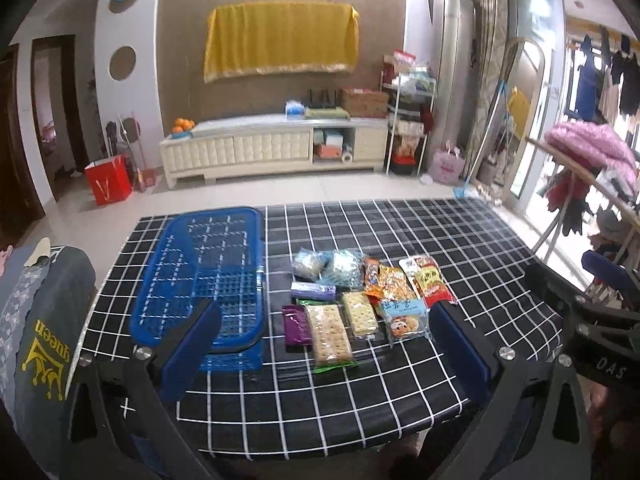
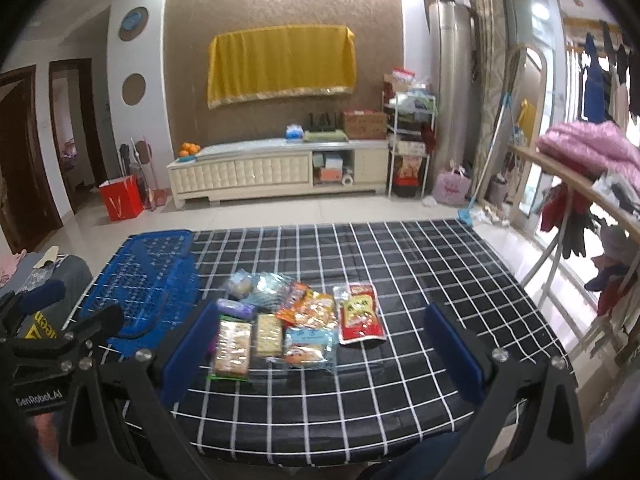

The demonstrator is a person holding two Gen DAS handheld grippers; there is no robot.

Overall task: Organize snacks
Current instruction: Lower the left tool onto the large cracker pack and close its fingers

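On the far left of the tabletop sits the blue basket, empty as far as I can see. Just right of it lies the snack pile: a purple bar, two cracker packs, a cake pack, orange packets, clear bags behind, and a red pouch at the right edge.

My left gripper hovers above the near edge, fingers spread wide, nothing between them. My right gripper hangs the same way, fingers wide apart and empty, with the crackers just ahead.

Nothing is in the basket yet, so I judge the first pick is the step in hand. I would start with the left gripper on the purple bar or the near cracker pack, since they lie closest to the basket. The packs touch and overlap, so I would come down straight, straddle one pack across its narrow side, and close gently to avoid crushing crackers or dragging a neighbour. The right gripper can work from the red pouch inward.
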